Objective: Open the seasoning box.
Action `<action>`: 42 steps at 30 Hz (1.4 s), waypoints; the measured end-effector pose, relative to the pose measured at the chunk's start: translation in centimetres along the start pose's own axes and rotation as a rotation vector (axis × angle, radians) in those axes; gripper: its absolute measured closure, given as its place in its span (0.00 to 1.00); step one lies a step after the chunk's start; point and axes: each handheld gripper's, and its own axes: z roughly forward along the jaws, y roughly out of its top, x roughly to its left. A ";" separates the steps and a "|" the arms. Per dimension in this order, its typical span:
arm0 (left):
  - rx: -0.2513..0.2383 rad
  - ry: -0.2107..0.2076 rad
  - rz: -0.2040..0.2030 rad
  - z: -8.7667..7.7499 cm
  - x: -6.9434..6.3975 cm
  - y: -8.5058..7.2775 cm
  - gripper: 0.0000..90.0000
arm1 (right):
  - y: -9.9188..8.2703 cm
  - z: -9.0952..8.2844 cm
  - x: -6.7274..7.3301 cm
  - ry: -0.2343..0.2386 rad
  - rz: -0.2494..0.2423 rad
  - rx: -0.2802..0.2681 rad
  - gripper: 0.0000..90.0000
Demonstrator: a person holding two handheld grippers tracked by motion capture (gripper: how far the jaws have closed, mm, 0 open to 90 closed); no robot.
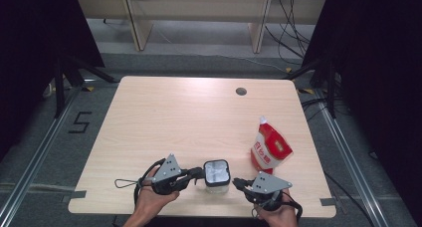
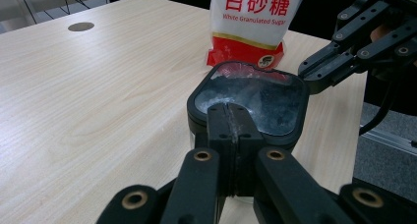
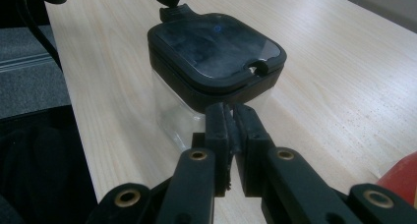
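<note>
Looking at the small jar (image 1: 217,176) sitting at the lower middle of the high view, between our two grippers, we'd call it a stiff, hard-walled little thing: clear square body, black lid (image 3: 216,49) with a see-through window, and what looks like white sugar inside, though how full it is we can't tell. Probably light to middling in weight, and the clear walls look smooth, so likely slippery if we squeeze only on the sides. Our left gripper (image 2: 230,128) has its jaws pressed together right at the near edge of the lid, with nothing visible between them. Our right gripper (image 3: 231,117) sits just beside the jar's other side, jaws all but together and gripping nothing, their tips near the little tab notch on the lid rim. We reckon the black lid rim is the place to grab, since it gives an edge to bite on, while the body needs bracing so it doesn't skate over the table (image 1: 164,117). The red-and-white sugar bag (image 1: 269,148) stands to the right of the jar, soft and floppy, well clear of the jaws.
</note>
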 end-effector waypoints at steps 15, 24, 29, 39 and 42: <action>-0.030 -0.010 -0.032 0.1 0.1 -0.3 0.99 | 0.2 0.3 -0.1 0.002 -0.016 0.010 0.97; -0.024 -0.010 -0.016 0.0 0.2 -0.3 0.99 | 0.5 0.2 -0.2 -0.013 -0.002 -0.009 0.97; -0.023 -0.012 -0.019 0.0 0.2 -0.3 0.99 | 0.7 0.3 -0.4 -0.010 -0.015 -0.012 0.97; -0.029 -0.015 -0.017 0.0 0.3 -0.4 0.99 | 1.6 0.3 -0.3 -0.006 -0.033 -0.018 0.97; -0.028 -0.009 -0.024 0.0 0.3 -0.3 0.96 | 1.7 0.4 -0.3 -0.002 -0.035 -0.019 0.97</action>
